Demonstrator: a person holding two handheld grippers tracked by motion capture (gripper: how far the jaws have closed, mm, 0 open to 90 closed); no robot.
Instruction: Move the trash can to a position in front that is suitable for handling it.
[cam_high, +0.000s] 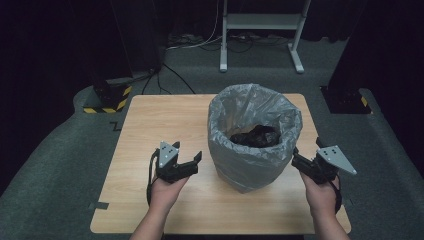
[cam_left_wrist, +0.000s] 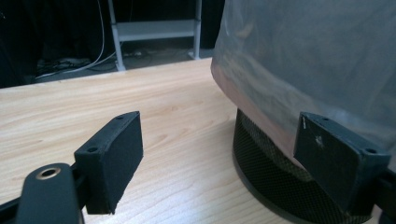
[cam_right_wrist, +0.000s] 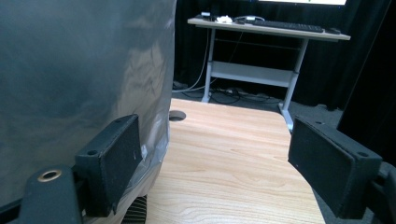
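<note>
A mesh waste bin (cam_left_wrist: 261, 163) lined with a grey plastic bag (cam_high: 252, 135) stands on the wooden table (cam_high: 160, 120), right of centre. Dark crumpled stuff (cam_high: 256, 136) lies inside the bag. My left gripper (cam_high: 192, 161) is open just left of the bin, its right jaw close to the hanging bag (cam_left_wrist: 303, 70). My right gripper (cam_high: 299, 159) is open at the bin's right side, with its left jaw beside the bag (cam_right_wrist: 79, 79). Nothing sits between either pair of jaws.
A white desk frame (cam_high: 260, 30) stands on the floor behind the table, with cables (cam_high: 200, 42) around it. In the right gripper view that desk (cam_right_wrist: 266, 28) carries a keyboard. A black stand with yellow-striped base (cam_high: 107, 97) is at the table's far left corner.
</note>
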